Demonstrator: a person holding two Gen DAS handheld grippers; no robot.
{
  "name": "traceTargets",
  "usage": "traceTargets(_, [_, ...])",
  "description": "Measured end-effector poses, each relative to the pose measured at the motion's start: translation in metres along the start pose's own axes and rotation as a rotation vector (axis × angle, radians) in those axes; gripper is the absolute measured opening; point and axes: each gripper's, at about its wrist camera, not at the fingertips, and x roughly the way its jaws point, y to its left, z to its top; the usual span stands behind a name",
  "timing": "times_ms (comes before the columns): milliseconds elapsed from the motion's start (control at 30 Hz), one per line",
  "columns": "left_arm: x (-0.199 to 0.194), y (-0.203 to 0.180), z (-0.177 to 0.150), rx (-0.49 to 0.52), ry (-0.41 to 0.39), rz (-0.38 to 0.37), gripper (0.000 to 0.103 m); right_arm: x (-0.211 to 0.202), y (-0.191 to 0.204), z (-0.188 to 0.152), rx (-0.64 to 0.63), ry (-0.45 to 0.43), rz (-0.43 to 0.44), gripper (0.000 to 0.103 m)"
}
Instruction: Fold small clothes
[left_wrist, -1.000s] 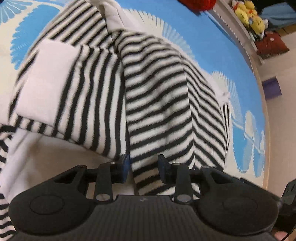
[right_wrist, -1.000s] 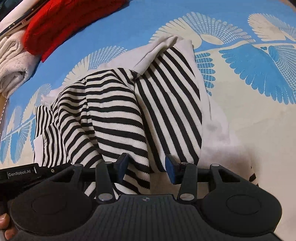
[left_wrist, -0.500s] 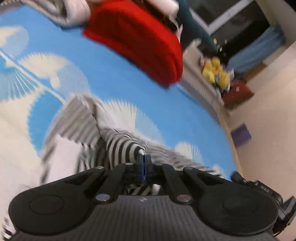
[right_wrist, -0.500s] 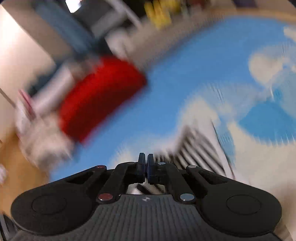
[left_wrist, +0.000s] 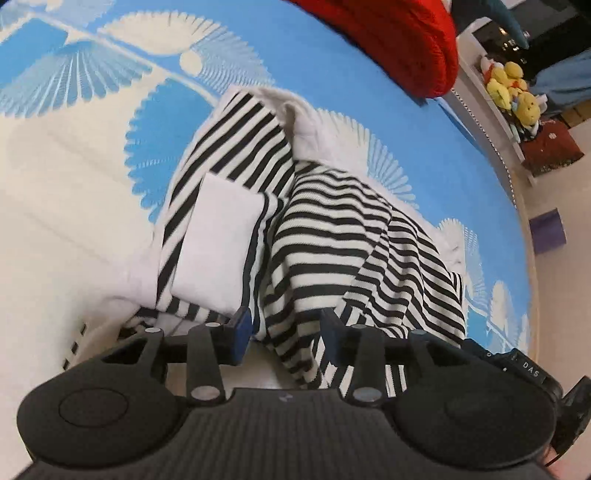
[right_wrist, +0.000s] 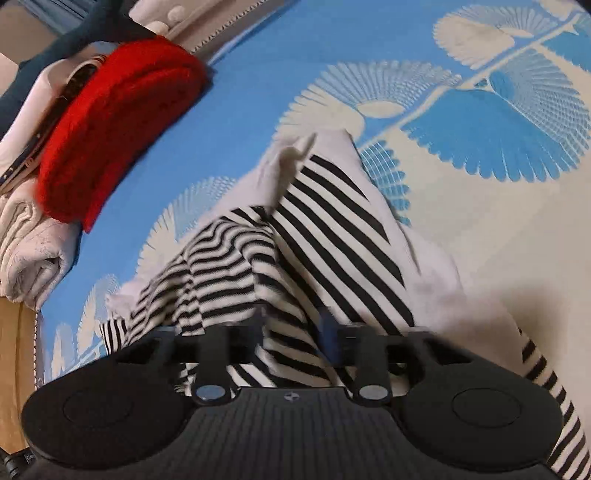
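Observation:
A black-and-white striped garment (left_wrist: 332, 240) with a white pocket patch (left_wrist: 218, 243) lies rumpled on the blue and cream patterned cloth (left_wrist: 74, 147). My left gripper (left_wrist: 284, 332) is open, its jaws on either side of the garment's near edge, holding nothing. In the right wrist view the same striped garment (right_wrist: 295, 266) lies folded over itself. My right gripper (right_wrist: 295, 332) is open over its near edge, blurred by motion, and holds nothing.
A folded red knit (right_wrist: 110, 122) lies at the far side on a stack of white and cream folded clothes (right_wrist: 26, 251); it also shows in the left wrist view (left_wrist: 399, 33). Yellow plush toys (left_wrist: 513, 88) sit on a shelf beyond the bed's edge.
Half a second ago both grippers were shut on the striped garment and lifted. Now both are open and low, and the garment lies on the cloth.

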Motion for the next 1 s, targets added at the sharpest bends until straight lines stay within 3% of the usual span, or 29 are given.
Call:
traceTargets(167, [0.012, 0.007, -0.001, -0.043, 0.056, -0.045, 0.044, 0.014, -0.001, -0.002, 0.019, 0.050, -0.008, 0.051])
traceTargets(300, [0.030, 0.008, -0.003, -0.065, 0.085, -0.052, 0.044, 0.024, 0.010, -0.009, -0.044, 0.096, -0.052, 0.050])
traceTargets(333, [0.035, 0.009, -0.004, -0.077, 0.095, -0.055, 0.043, 0.024, 0.010, -0.013, -0.053, 0.106, -0.058, 0.043])
traceTargets(367, [0.040, 0.010, -0.005, -0.087, 0.103, -0.058, 0.040, 0.027, 0.010, -0.015, -0.054, 0.118, -0.058, 0.028])
traceTargets(433, [0.040, 0.010, -0.003, -0.098, 0.089, -0.079, 0.005, 0.027, 0.008, -0.018, -0.050, 0.133, -0.036, 0.007])
traceTargets(467, [0.034, 0.008, 0.000, -0.094, 0.053, -0.117, 0.005, 0.026, 0.007, -0.017, -0.035, 0.127, -0.005, 0.003])
traceTargets(533, [0.007, 0.001, 0.010, -0.071, -0.093, -0.272, 0.005, 0.014, 0.004, -0.008, 0.030, 0.050, 0.120, 0.002])
traceTargets(633, [-0.040, -0.001, 0.017, -0.020, -0.346, -0.465, 0.005, -0.029, 0.006, 0.008, 0.057, -0.183, 0.362, 0.002])
traceTargets(700, [-0.045, 0.002, 0.016, -0.014, -0.364, -0.489, 0.006, -0.053, 0.002, 0.011, 0.067, -0.327, 0.489, 0.002])
traceTargets(733, [-0.036, 0.005, 0.016, -0.023, -0.307, -0.457, 0.006, -0.057, -0.001, 0.010, 0.080, -0.353, 0.522, 0.002])
traceTargets(800, [-0.004, 0.010, 0.013, -0.039, -0.114, -0.315, 0.006, -0.046, -0.003, 0.008, 0.066, -0.300, 0.458, 0.002])
traceTargets(867, [0.030, 0.022, 0.003, -0.061, 0.078, -0.090, 0.008, -0.017, -0.005, 0.003, 0.029, -0.150, 0.236, 0.002])
traceTargets(900, [0.041, 0.029, -0.002, -0.082, 0.128, -0.016, 0.016, 0.000, -0.009, -0.002, 0.018, -0.055, 0.111, 0.002])
traceTargets(933, [0.044, 0.035, -0.003, -0.120, 0.137, -0.013, 0.027, 0.015, -0.016, -0.007, 0.027, 0.027, 0.021, 0.003])
traceTargets(1000, [0.038, 0.039, 0.001, -0.171, 0.125, -0.039, 0.030, 0.035, -0.032, -0.016, 0.098, 0.136, -0.058, 0.016])
